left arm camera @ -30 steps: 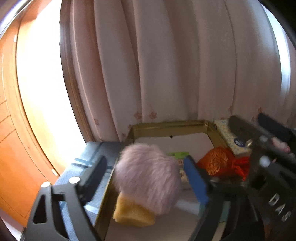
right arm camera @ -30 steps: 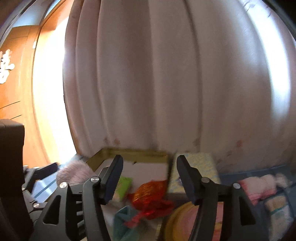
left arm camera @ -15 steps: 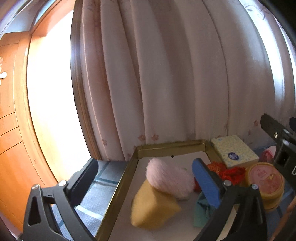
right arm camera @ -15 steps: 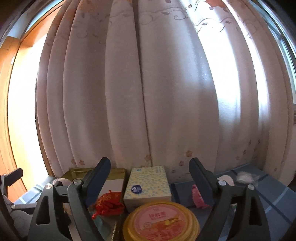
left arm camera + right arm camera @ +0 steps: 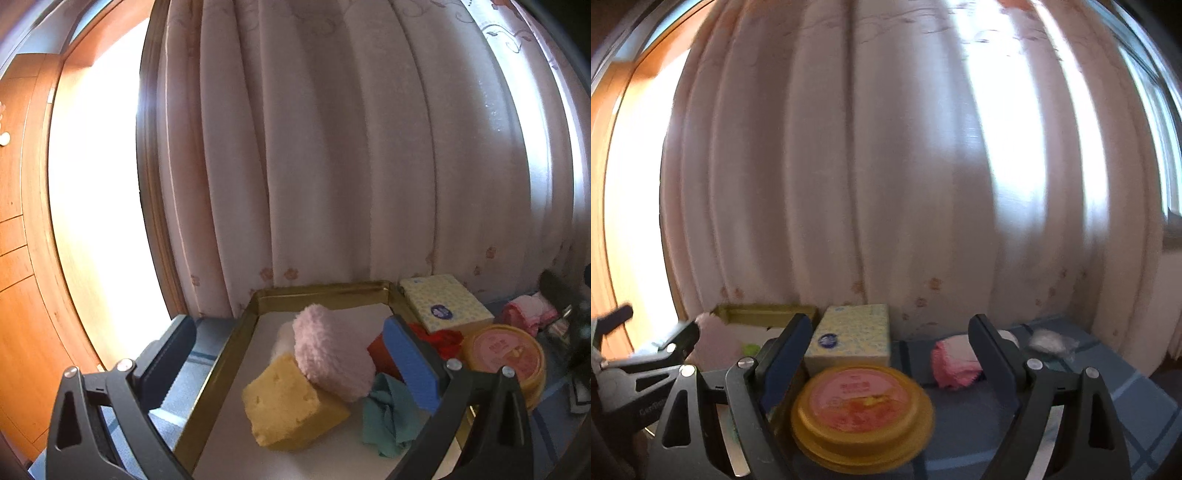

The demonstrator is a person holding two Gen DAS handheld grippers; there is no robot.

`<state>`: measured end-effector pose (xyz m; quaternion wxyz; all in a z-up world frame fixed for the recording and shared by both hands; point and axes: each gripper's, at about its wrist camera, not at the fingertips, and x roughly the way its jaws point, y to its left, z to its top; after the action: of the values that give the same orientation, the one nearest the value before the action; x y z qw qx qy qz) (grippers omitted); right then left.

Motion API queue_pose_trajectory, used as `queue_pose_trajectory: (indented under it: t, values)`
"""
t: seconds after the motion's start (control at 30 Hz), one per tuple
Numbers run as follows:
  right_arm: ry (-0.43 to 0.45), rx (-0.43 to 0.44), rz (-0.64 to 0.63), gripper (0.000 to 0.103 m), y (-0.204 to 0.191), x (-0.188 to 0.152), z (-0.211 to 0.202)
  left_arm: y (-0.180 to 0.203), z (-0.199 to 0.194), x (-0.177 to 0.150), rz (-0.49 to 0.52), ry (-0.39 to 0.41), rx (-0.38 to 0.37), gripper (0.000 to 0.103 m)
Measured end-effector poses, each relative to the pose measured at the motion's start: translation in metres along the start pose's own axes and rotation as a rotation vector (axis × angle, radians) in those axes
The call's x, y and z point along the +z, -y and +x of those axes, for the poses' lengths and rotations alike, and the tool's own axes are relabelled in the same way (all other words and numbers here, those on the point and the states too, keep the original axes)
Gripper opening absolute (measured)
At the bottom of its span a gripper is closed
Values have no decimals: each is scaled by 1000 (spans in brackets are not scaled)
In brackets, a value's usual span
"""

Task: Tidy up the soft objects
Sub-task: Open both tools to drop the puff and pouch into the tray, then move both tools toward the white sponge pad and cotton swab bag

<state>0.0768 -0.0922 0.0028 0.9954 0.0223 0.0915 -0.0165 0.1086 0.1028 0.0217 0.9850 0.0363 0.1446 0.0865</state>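
A gold-rimmed tray (image 5: 236, 347) holds a fluffy pink puff (image 5: 332, 354) that leans on a yellow sponge (image 5: 291, 402). Beside them lie a teal cloth (image 5: 388, 417) and a red bag (image 5: 439, 338). My left gripper (image 5: 291, 362) stands open in front of the tray, its pads apart from the puff. My right gripper (image 5: 890, 354) is open over the blue cloth surface, with nothing held. A folded pink cloth (image 5: 955, 363) lies just inside its right finger. The puff (image 5: 709, 339) and the left gripper (image 5: 646, 369) show at the left of the right wrist view.
A yellow patterned tissue box (image 5: 849, 336) and a round yellow tub with a pink lid (image 5: 862, 402) stand between the tray (image 5: 764, 317) and the pink cloth. A small white bundle (image 5: 1049, 341) lies at the far right. Pale curtains hang close behind everything.
The left gripper let go of the pink puff, which now rests on the sponge in the tray, and drew back. The right gripper widened and swung right, from the tray toward the pink cloth.
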Motion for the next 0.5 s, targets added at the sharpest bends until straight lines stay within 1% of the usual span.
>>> queue_pose_trajectory:
  t: [0.07,0.13,0.2,0.37,0.5]
  values:
    - [38,-6,62,88,16,1,-9,2,-4,1,5,6,-1,103]
    - [67,-31,83,88,25,1,-15,5,-7,1,9,12,0,103]
    - [80,-60,74,88,30,2,-19,6,-7,0,6,0,-6,103]
    - [85,-78,48,88,39,3,-22,9,-10,0,-22,-19,-18,103]
    - [91,-107,18,88,51,3,-25,10,-14,-3,-73,-43,-43,103]
